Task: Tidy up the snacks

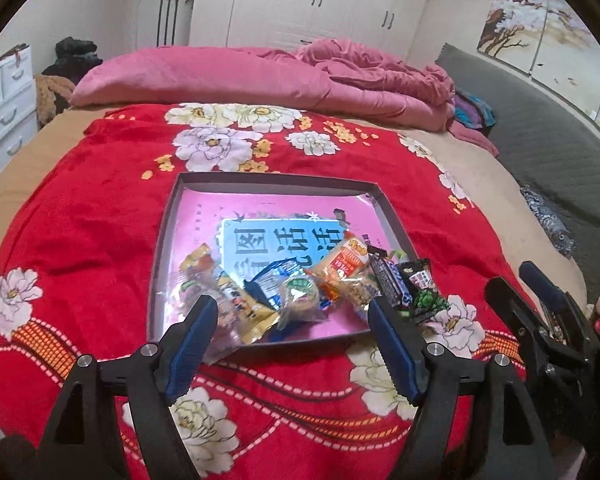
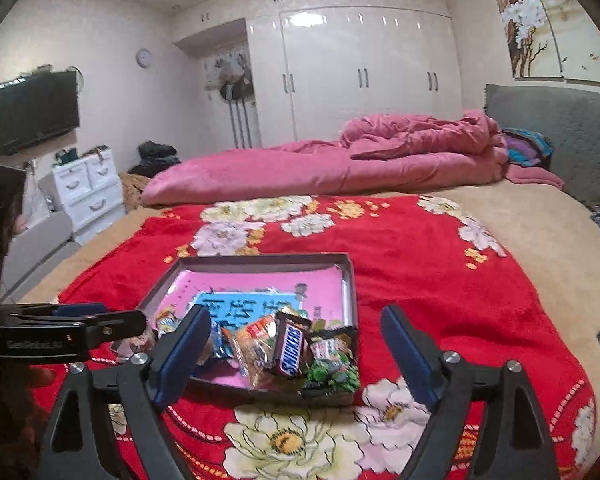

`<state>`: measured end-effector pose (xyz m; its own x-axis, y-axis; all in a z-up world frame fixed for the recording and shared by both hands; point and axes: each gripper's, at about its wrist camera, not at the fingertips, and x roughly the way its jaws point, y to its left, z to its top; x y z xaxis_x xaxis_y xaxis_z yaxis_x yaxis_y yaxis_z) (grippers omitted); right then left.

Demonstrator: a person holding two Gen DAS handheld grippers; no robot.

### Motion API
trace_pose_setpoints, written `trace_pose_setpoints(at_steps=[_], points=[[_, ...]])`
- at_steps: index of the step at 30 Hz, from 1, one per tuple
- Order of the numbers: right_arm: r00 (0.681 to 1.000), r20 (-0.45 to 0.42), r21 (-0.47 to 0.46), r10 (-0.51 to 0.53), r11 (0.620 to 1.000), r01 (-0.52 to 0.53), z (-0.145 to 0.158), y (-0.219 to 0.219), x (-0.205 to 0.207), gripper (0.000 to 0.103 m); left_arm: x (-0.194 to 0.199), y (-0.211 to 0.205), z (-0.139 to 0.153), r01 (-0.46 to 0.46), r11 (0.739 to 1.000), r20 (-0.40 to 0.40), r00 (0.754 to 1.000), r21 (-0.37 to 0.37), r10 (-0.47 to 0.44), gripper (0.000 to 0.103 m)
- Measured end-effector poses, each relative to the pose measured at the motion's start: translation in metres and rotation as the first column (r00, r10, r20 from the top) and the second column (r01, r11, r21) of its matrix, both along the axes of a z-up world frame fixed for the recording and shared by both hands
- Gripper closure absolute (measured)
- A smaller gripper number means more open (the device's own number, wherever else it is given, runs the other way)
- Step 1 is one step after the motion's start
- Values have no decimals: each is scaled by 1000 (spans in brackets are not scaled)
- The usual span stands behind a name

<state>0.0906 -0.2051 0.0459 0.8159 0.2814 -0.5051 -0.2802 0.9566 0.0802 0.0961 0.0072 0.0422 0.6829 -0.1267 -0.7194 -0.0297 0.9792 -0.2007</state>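
A shallow grey box (image 1: 276, 178) with a pink printed bottom lies on the red floral blanket. Several wrapped snacks are heaped along its near edge: a Snickers bar (image 2: 292, 350), a black-and-green packet (image 2: 332, 364), an orange packet (image 1: 346, 264), a round green-labelled cake (image 1: 300, 296) and a blue packet (image 1: 276, 276). My left gripper (image 1: 290, 302) hovers open above the heap, its pads touching nothing. My right gripper (image 2: 296, 312) is also open and holds nothing, just near the box's right corner (image 2: 350, 288). It shows at the right edge of the left wrist view (image 1: 540, 292).
The red blanket (image 1: 100, 208) covers a tan bed. A rolled pink duvet (image 1: 260, 76) lies at the far side, and a grey padded headboard (image 1: 548, 132) runs along the right. White drawers (image 2: 88, 184) and a wall TV (image 2: 36, 110) stand to the left.
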Motion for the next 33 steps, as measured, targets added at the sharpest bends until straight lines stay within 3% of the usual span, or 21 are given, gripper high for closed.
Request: trace_pose_setpoints(at_steps=[3, 12, 21, 33], points=[[1000, -26, -13, -4, 1000, 3, 1, 4, -13, 6, -9, 5, -1, -11, 1000, -11, 1000, 13, 11, 24], [988, -148, -46, 32, 998, -39, -14, 16, -47, 5, -40, 14, -5, -43, 999, -32, 999, 29, 44, 24], [987, -160, -42, 7, 999, -14, -25, 8, -57, 4, -67, 13, -20, -39, 997, -40, 998, 68, 42, 24], [987, -161, -64, -2, 998, -8, -28, 12, -58, 4, -71, 14, -31, -44, 997, -57, 997, 56, 47, 24]])
